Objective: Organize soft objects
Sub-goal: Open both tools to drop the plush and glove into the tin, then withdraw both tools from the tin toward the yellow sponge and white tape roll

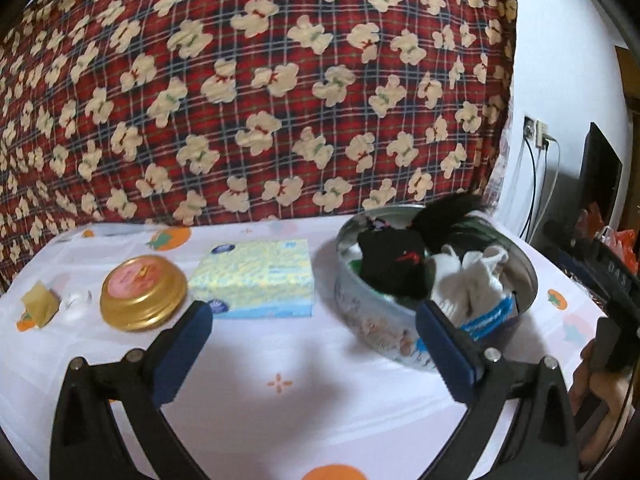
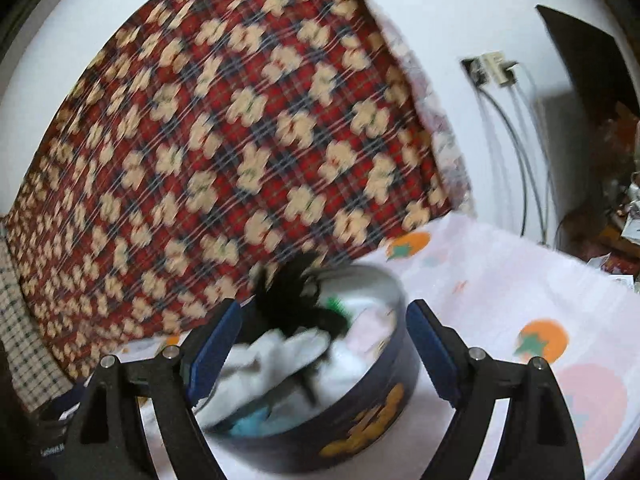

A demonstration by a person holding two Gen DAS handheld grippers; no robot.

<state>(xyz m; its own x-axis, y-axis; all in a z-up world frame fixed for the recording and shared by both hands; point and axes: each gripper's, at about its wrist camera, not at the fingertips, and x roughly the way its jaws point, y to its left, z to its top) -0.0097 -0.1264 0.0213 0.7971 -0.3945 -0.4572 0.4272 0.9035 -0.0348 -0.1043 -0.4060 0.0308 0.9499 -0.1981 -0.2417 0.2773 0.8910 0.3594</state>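
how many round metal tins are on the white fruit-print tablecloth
2: a shallow gold round tin at the left beside the yellow tissue pack, and a large patterned round tin at the right holding soft items. Others may be hidden.

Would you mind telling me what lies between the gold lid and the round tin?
A tissue pack lies between the gold lid and the tin, in the left wrist view.

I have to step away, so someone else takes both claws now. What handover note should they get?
Left claw: open, empty, above the tablecloth.
Right claw: open, empty, over the round tin.
Done: black soft item, white cloth and a blue-labelled packet are in the tin.
Left: tissue pack, still out beside the gold lid, probably goes next.
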